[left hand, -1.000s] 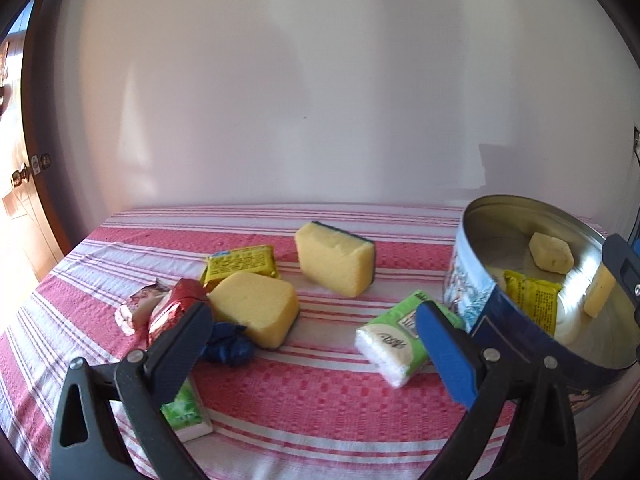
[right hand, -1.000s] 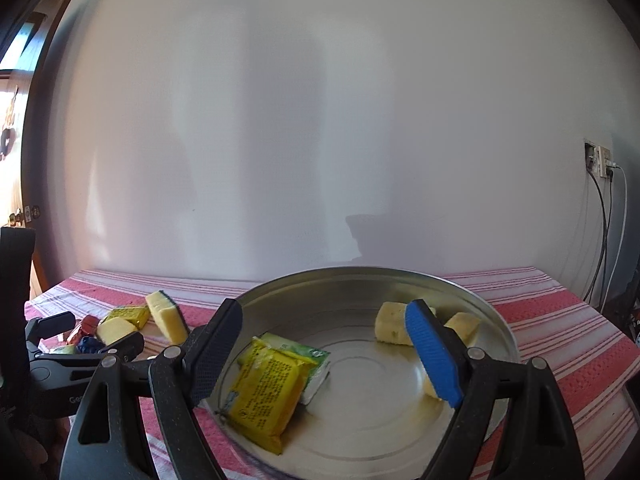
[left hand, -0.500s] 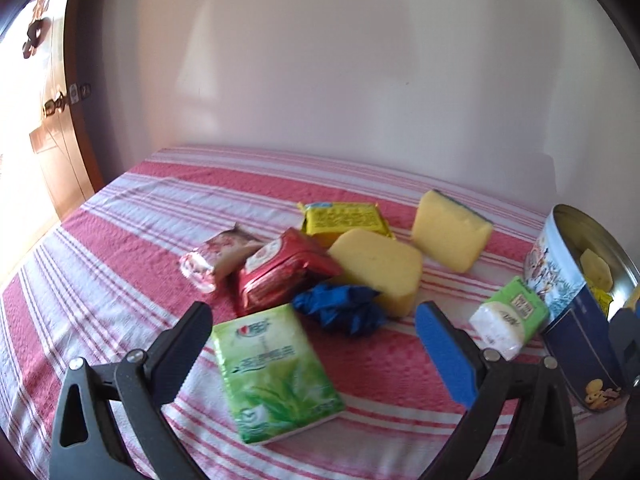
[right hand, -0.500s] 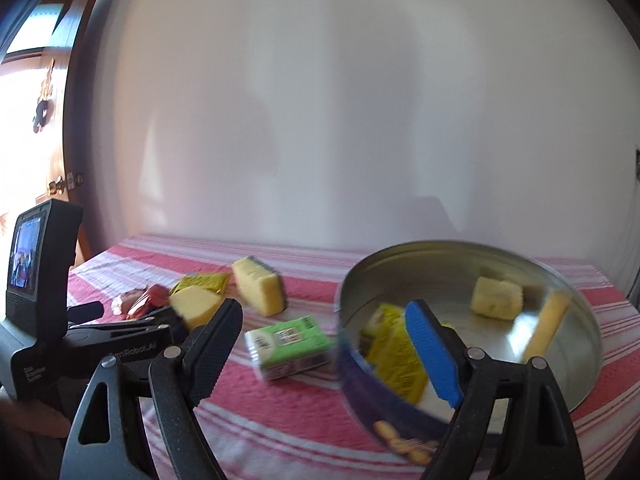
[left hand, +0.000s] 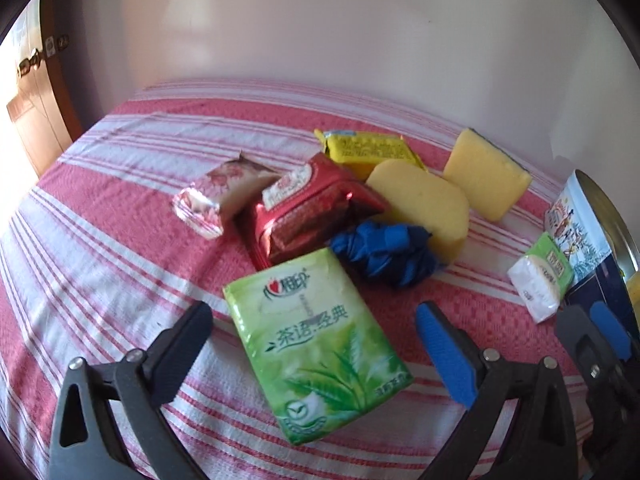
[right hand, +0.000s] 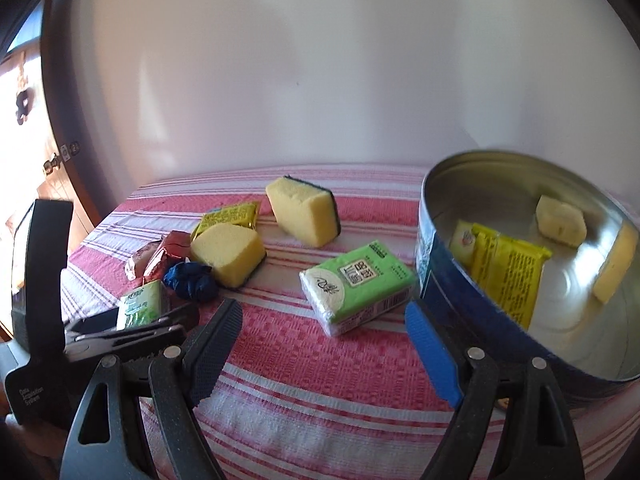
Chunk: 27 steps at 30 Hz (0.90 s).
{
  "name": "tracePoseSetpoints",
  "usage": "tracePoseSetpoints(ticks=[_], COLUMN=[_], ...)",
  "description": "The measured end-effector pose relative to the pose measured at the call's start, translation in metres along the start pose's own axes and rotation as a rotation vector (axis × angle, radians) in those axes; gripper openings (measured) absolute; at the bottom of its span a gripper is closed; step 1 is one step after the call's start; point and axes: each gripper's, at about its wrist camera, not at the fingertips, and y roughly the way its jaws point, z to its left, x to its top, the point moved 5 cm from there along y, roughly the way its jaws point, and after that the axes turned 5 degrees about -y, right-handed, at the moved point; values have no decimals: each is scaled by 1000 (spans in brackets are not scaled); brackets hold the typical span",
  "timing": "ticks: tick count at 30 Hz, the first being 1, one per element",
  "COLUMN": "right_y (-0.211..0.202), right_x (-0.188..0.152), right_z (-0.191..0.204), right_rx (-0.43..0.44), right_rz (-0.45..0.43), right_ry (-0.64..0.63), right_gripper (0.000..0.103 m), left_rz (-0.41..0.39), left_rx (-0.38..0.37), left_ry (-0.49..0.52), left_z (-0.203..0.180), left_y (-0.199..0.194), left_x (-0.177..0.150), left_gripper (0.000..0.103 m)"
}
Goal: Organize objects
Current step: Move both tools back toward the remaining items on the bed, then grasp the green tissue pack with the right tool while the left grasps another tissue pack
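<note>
Green tea-tissue pack [left hand: 316, 344] now lies between the spread jaws of the left hand-held gripper [left hand: 316, 344], which a second ago looked level across the desk [left hand: 100, 216] at the sponges and the tin and has since tipped down and swung left over the pile. That gripper is released and empty, its fingers either side of the pack but not touching it, so I judge the pack to be the next pick. The right hand-held gripper [right hand: 324, 332] has also turned: a second ago it looked straight down into the tin [right hand: 452, 292], and now it faces the desk with the tin off to its right and a small green pack [right hand: 358, 284] lying just ahead between its jaws, close to the tin wall. It too is released and holds nothing. Inside the tin lie a yellow packet [right hand: 506, 276] and two sponge pieces [right hand: 560, 222], so some sorting appears done. Left on the striped cloth are two sponges [left hand: 424, 204], a second yellow packet [left hand: 368, 150], a red packet [left hand: 304, 208], a pale wrapper [left hand: 216, 196] and a crumpled blue wad [left hand: 388, 254], bunched together and partly overlapping. Both hands seem set to take a tissue pack each; the left pack lies flat, so the jaws must come low to catch its edges.
</note>
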Motion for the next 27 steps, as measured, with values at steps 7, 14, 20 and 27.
tracePoseSetpoints(ticks=[7,14,20,27], right_y=[27,41,53,58], right_x=[-4,3,10,14], right_z=[-4,-6,-5,-1], right_rx=[14,-65,-133,-160], right_rz=[109,118,132,155], right_ry=[94,182,193,133], right_gripper=[86,86,86,75], left_rz=[-20,-35,-30,-10], left_rx=[-59,-148,-113,-86], left_ry=[10,-60,-26,33], left_z=[16,24,20,19], left_y=[-7,-19,-21,-13], left_x=[4,4,3,4], left_gripper=[73,60,63,83])
